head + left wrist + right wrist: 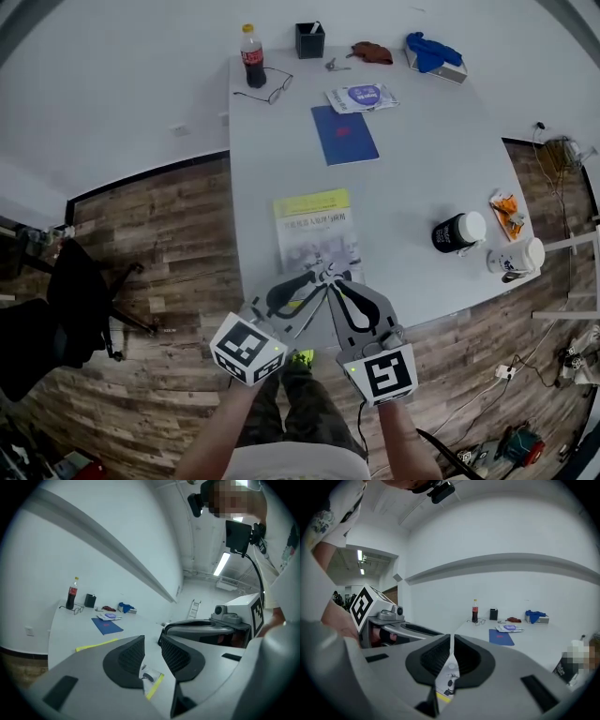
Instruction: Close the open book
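Book [317, 232]: closed, flat on table [422, 169], at near edge, cover up, yellow band at far end.
Left gripper [317, 278]: jaws a narrow gap apart, nothing between pads; tips over near end of book.
Right gripper [339, 281]: just right of left gripper; jaws all but together, nothing gripped; tips over same near end.
Contact with book: cannot tell.
Folder [344, 134]: blue, flat, beyond book, well apart.
Bottle [252, 56], glasses [265, 89]: far left corner, side by side.
Jar [457, 232], mug [517, 257]: right edge, near end.
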The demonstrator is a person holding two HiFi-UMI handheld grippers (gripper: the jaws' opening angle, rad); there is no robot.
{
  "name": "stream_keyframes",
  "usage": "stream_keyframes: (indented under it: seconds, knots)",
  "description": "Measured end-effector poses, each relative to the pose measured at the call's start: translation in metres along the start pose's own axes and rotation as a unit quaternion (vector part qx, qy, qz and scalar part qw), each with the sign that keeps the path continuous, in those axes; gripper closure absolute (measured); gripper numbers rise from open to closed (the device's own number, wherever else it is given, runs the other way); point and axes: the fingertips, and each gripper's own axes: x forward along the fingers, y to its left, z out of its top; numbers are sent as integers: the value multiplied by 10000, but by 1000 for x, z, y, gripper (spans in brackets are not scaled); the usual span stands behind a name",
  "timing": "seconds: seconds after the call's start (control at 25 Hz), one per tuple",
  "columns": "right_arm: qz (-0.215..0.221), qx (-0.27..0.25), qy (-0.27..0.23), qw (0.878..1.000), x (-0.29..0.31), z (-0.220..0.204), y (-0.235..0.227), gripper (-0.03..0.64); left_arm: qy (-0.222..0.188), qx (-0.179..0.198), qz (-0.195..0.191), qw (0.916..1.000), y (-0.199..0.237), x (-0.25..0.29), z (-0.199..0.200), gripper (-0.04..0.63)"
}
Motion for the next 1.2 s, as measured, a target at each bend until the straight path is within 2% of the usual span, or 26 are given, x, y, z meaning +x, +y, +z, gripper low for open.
stream_keyframes:
  seconds: [0.28,0.48,0.68,1.2]
  knots:
    - [11,79,-90,9999,2,7,-13,594,-135,374,151,9991,-2,7,17,508]
    - [66,40,-96,9999,9,14,-14,594,-159,420,163,9989,2,5,23,511]
    - [49,361,161,9992,9,14,-13,594,-206,435,114,9988,0,1,33,541]
    - [189,259,-230,9992,6,87,3,594,-432,809,162,9957,-12,-31,95,580]
